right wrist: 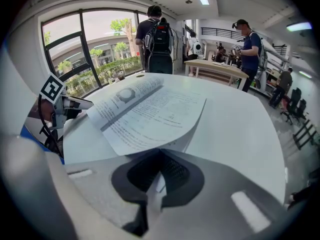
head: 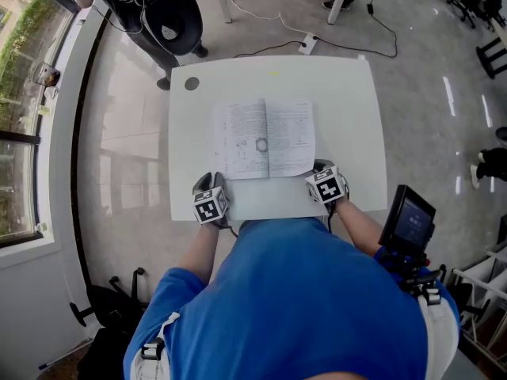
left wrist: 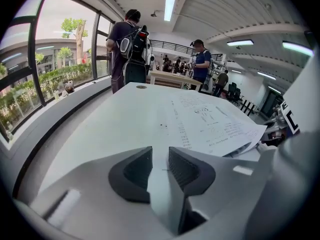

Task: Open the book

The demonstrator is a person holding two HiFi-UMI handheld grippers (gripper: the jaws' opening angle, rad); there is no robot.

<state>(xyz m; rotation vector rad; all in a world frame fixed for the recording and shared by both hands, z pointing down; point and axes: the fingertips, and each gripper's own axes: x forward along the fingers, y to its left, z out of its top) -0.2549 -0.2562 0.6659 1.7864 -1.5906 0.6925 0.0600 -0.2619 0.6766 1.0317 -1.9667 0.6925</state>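
The book lies open and flat on the white table, with printed pages facing up. My left gripper sits at the near left corner of the book, just beside it. In the left gripper view the left gripper is open, with only bare table in the gap and the book off to the right. My right gripper is at the book's near right corner. In the right gripper view its jaws are closed on the near edge of the right page, which curves down into them.
A dark round hole marks the table's far left corner. A black office chair stands beyond the table. A dark screen device hangs at my right side. People stand at the far side of the room, by the windows.
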